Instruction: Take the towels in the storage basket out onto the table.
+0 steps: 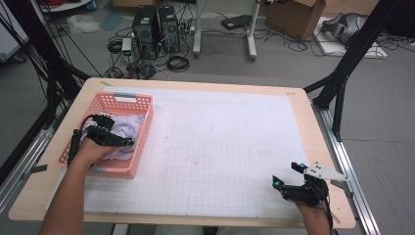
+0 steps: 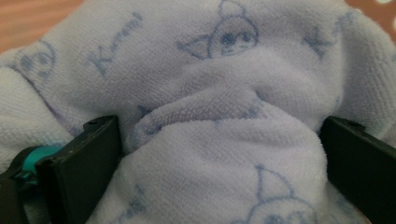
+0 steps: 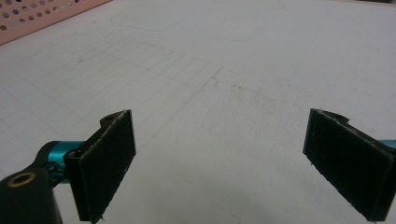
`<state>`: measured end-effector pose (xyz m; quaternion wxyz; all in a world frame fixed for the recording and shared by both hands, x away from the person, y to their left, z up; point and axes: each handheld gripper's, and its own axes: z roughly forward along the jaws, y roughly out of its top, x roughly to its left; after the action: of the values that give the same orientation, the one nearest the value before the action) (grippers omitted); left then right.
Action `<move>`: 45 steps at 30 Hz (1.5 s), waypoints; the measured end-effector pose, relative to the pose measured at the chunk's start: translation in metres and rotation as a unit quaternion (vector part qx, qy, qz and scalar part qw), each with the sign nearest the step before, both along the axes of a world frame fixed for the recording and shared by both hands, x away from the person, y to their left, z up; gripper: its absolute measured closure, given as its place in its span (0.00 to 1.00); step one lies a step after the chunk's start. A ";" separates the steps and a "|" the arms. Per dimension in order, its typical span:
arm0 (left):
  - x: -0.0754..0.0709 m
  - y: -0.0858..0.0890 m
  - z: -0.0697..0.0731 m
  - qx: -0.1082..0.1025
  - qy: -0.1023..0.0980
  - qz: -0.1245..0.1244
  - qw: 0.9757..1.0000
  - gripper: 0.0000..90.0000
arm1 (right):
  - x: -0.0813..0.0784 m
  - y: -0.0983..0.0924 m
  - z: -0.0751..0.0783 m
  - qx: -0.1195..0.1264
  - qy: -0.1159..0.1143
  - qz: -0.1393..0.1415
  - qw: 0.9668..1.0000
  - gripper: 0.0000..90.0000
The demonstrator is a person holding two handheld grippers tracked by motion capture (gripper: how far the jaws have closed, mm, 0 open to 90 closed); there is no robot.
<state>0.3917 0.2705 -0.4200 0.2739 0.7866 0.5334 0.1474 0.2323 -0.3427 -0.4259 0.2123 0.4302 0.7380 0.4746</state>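
Observation:
A pale lilac towel (image 1: 131,126) printed with blue cartoon faces lies bunched inside a pink perforated basket (image 1: 125,98) at the table's left side. My left gripper (image 1: 117,131) is down in the basket, open. In the left gripper view the towel (image 2: 219,93) bulges between the gripper's (image 2: 219,154) two widely spaced jaws, with a thick fold touching both. My right gripper (image 1: 286,174) hovers low over the white mat near the front right corner. It (image 3: 219,158) is open with nothing between its fingers.
A white gridded mat (image 1: 220,147) covers most of the wooden table (image 1: 313,122). The basket's corner (image 3: 42,14) appears far off at the upper left of the right gripper view. On the floor beyond the table are computer towers (image 1: 156,29), cables and a cardboard box (image 1: 298,17).

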 end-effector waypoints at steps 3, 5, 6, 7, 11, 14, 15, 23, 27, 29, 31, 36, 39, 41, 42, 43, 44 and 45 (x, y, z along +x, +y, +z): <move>0.000 -0.003 -0.001 0.009 -0.005 0.001 1.000 0.02 | 0.001 0.001 0.000 0.001 -0.002 0.001 1.000 0.09; 0.001 -0.004 -0.002 0.018 -0.007 0.006 1.000 0.02 | 0.001 0.001 0.000 0.001 -0.002 0.001 1.000 0.09; 0.001 -0.004 -0.002 0.018 -0.007 0.006 1.000 0.03 | 0.001 0.001 0.000 0.001 -0.002 0.001 1.000 0.09; 0.001 -0.005 -0.002 0.026 -0.009 0.013 1.000 0.04 | 0.001 0.001 0.000 0.001 -0.003 0.000 1.000 0.09; 0.003 -0.008 -0.001 0.035 -0.011 0.020 0.999 0.15 | 0.000 0.000 0.001 0.003 -0.002 -0.001 1.000 0.09; 0.002 -0.007 -0.001 0.034 -0.011 0.015 0.999 0.25 | -0.001 -0.001 0.001 0.002 -0.001 -0.004 1.000 0.09; 0.002 -0.007 -0.001 0.034 -0.011 0.015 0.999 0.28 | -0.001 -0.001 0.001 0.002 -0.001 -0.004 1.000 0.09; 0.001 -0.004 0.002 0.010 -0.005 0.013 1.000 0.49 | -0.003 -0.007 0.001 0.004 0.001 -0.017 1.000 0.09; -0.001 0.001 0.007 -0.013 -0.016 0.026 0.999 0.57 | -0.003 -0.008 0.002 0.006 0.001 -0.021 1.000 0.09; -0.003 0.005 0.011 -0.036 -0.034 0.039 0.998 0.59 | -0.004 -0.009 0.001 0.005 -0.001 -0.022 1.000 0.09; -0.004 0.007 0.013 -0.050 -0.047 0.044 0.997 0.60 | -0.004 -0.009 0.002 0.008 0.001 -0.024 1.000 0.09; -0.009 0.013 0.019 -0.081 -0.075 0.046 0.993 0.61 | -0.004 -0.011 0.001 0.008 0.000 -0.027 1.000 0.09; -0.013 0.017 0.026 -0.105 -0.105 0.048 0.988 0.62 | -0.005 -0.012 0.002 0.009 -0.001 -0.028 1.000 0.09; -0.016 0.020 0.030 -0.119 -0.123 0.050 0.984 0.62 | -0.005 -0.012 0.002 0.009 -0.003 -0.027 1.000 0.09; -0.018 0.022 0.032 -0.125 -0.132 0.050 0.982 0.61 | -0.006 -0.012 0.003 0.009 -0.002 -0.028 1.000 0.09; -0.020 0.023 0.034 -0.131 -0.142 0.049 0.980 0.61 | -0.006 -0.011 0.003 0.010 -0.002 -0.028 1.000 0.09; -0.022 0.025 0.035 -0.137 -0.152 0.047 0.978 0.61 | -0.006 -0.011 0.003 0.011 -0.003 -0.027 1.000 0.09; -0.024 0.027 0.037 -0.145 -0.163 0.049 0.975 0.61 | -0.006 -0.011 0.003 0.010 -0.003 -0.027 1.000 0.09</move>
<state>0.3672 0.2974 -0.3834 0.4609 0.6765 0.5355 0.2078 0.2268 -0.3534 -0.4230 0.2230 0.4508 0.7205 0.4775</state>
